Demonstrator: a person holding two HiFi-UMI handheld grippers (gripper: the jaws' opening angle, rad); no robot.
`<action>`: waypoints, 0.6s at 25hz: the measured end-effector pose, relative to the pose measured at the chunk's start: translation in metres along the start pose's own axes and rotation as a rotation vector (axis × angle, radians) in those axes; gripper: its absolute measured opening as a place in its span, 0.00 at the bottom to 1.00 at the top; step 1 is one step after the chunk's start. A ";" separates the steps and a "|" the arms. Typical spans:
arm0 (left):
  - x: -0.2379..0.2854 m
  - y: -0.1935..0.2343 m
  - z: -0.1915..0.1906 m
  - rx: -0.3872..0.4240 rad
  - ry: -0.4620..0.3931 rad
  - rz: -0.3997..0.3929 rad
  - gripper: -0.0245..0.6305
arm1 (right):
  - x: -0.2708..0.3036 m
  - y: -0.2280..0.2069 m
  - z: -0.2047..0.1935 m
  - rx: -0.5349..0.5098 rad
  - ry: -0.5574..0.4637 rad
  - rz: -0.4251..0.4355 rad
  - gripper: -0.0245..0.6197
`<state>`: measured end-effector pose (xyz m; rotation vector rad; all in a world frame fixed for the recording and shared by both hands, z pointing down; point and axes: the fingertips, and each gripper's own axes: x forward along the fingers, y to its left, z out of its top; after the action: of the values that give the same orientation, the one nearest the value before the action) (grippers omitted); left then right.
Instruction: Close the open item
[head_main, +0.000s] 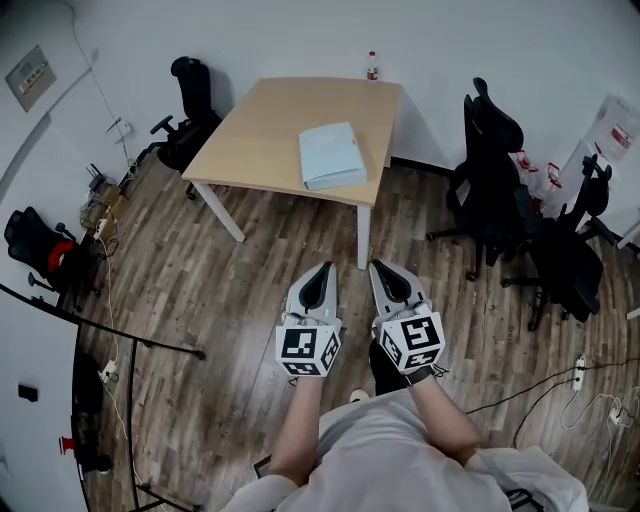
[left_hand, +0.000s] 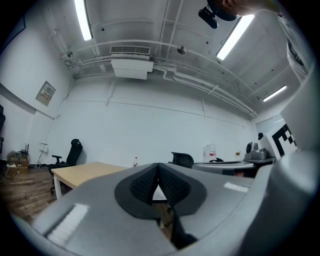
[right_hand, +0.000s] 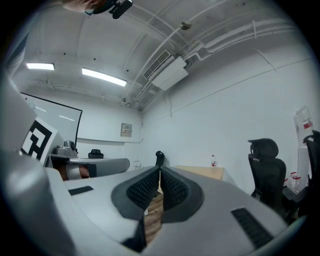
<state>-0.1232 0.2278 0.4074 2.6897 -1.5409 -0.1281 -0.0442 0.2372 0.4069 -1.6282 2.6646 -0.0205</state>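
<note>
A pale blue flat item, like a folder or thin box, lies on the wooden table toward its right front corner; from here I cannot tell whether it stands open. Both grippers hang side by side over the floor, well short of the table. In the head view the left gripper and right gripper point toward the table. The left gripper has its jaws pressed together with nothing between them, and the right gripper is likewise shut and empty. The table shows far beyond the jaws.
A small bottle stands at the table's far edge. Black office chairs stand at the right, behind the table's left corner and at the far left. Cables trail on the wood floor.
</note>
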 end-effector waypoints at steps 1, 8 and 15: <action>0.007 0.004 -0.004 -0.004 0.007 0.003 0.05 | 0.007 -0.004 -0.005 0.004 0.012 0.004 0.06; 0.077 0.041 -0.007 0.029 0.015 0.012 0.05 | 0.085 -0.045 -0.009 0.030 0.007 0.028 0.06; 0.165 0.082 0.007 0.048 0.008 0.053 0.05 | 0.166 -0.108 0.008 0.020 -0.011 0.035 0.06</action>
<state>-0.1110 0.0437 0.3979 2.6788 -1.6320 -0.0791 -0.0239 0.0400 0.3993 -1.5708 2.6754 -0.0368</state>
